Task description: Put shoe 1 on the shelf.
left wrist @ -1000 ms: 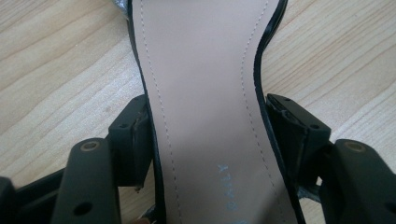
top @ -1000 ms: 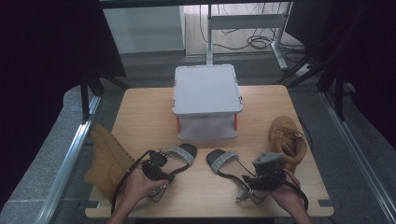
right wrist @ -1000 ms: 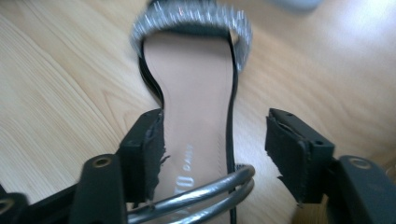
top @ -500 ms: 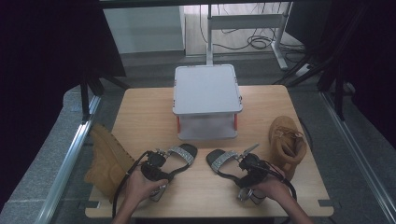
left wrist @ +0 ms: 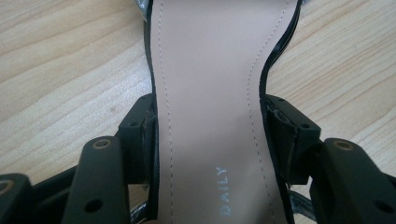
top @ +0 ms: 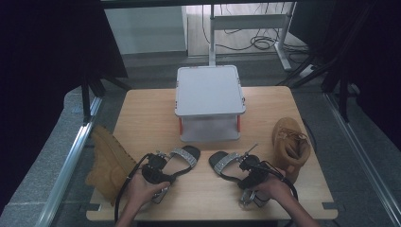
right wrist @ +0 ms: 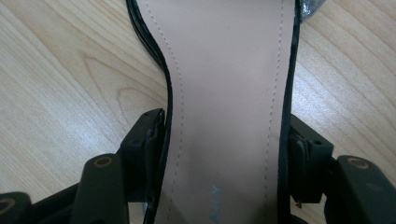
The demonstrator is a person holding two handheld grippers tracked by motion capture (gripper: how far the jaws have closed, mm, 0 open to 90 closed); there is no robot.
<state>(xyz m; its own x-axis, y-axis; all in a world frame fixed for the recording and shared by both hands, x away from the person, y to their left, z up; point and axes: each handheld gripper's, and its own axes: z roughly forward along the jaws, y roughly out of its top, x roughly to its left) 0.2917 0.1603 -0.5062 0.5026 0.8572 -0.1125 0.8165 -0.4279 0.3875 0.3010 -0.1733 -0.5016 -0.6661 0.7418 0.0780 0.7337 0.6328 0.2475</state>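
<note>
We seeing right tongs (top: pixel 249 166) now dropped onto right sandal (top: pixel 226 162), pinching its waist; left tongs (top: pixel 160 166) pinching left sandal (top: pixel 184 156). Both probably lifting next, toward box (top: pixel 209 90).

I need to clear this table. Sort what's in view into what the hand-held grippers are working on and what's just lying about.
In hand:
- left sandal, clamped at its sides by the left hand-held gripper
- right sandal, clamped by the right hand-held gripper

Lying about:
- lidded white box
- tan boot at the left edge
- tan boot at the right
</note>
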